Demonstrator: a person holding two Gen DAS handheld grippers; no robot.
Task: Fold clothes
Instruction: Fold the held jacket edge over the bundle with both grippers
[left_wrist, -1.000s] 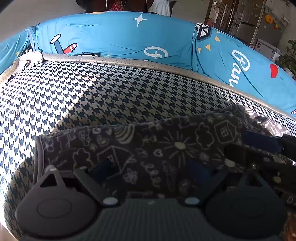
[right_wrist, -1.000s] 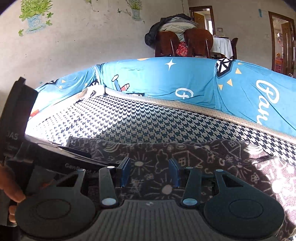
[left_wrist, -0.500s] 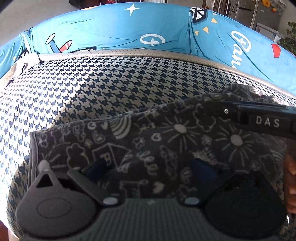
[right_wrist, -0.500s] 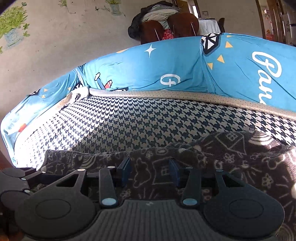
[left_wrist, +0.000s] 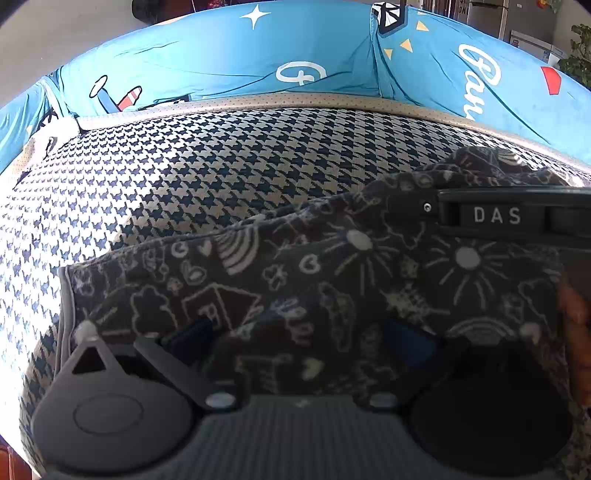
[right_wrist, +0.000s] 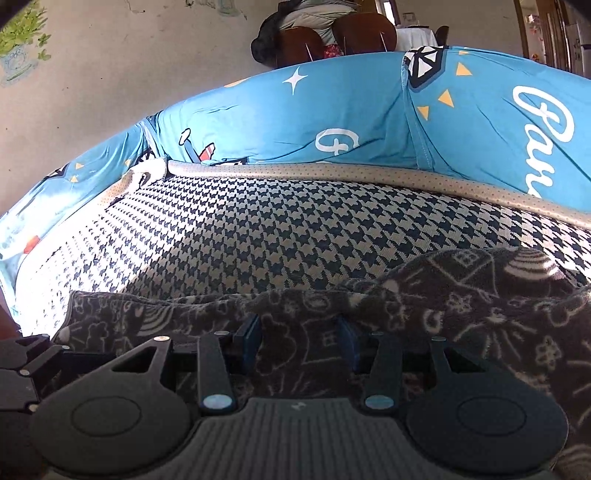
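The left gripper (left_wrist: 295, 343) has its two blue fingers (left_wrist: 192, 339) spread wide apart, and nothing is pinched between them. The right gripper (right_wrist: 299, 343) has its blue fingers (right_wrist: 249, 341) about half way apart. Cloth shows in the gap, but it is hard to tell if the fingers squeeze it.

The dark garment (left_wrist: 295, 280) with white doodles of suns, hearts and houses lies right under and in front of both grippers. It is spread out on the black-and-white checked cushion (left_wrist: 221, 177). Past the right gripper, off to its right, the cloth bunches up in a hump (right_wrist: 480, 280).

The other gripper's black bar marked DAS (left_wrist: 495, 216) reaches in over the garment on the right of the left gripper's view, with a bit of a hand (left_wrist: 576, 332) at the edge.

Behind the cushion stands a blue cover (right_wrist: 332, 118) with stars and white letters. Farther back are brown chairs (right_wrist: 332, 40) with clothes heaped on them.
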